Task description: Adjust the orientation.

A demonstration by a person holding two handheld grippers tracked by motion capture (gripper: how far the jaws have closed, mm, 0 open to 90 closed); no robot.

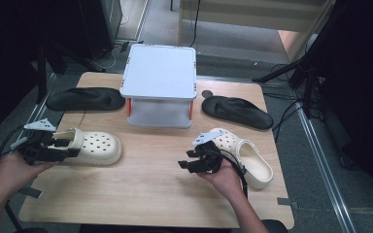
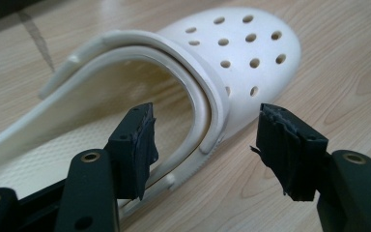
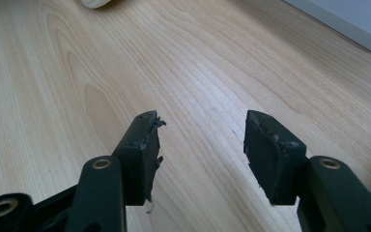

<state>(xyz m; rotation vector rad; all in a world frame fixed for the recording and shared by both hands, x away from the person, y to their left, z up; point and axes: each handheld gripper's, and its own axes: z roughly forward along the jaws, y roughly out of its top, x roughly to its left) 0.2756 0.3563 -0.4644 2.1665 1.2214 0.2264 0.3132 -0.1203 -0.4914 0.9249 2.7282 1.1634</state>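
The tabletop [image 1: 155, 189] is carrying everything, with nothing yet lifted off it; the two-tier white rack [image 1: 159, 83] is standing at the far middle, and both its top shelf and the lower shelf under it are looking bare, so as far as I can judge none of the footwear is stowed yet — the work is sitting at its very start.

A black slipper [image 1: 85, 98] is lying to the left of the rack and its mate, a second black slipper [image 1: 236, 111], to the right, both untouched and well apart from either hand.

The left cream clog [image 1: 93, 146] is resting flat on the near-left of the tabletop, toe pointing toward the middle; the right cream clog [image 1: 246, 156] is lying at the near right, just beside the person's right hand.

The left hand-held gripper [image 1: 60, 143] is reaching in at the heel end of the left clog; in the left gripper view its jaws are standing wide, straddling the side wall and heel strap [image 2: 140, 58] of that clog without closing on it — a grasp seems to be the step in hand.

The right hand-held gripper [image 1: 187, 162] is hovering over bare wood with jaws wide and gripping nothing; all four pieces are still waiting to be picked up.
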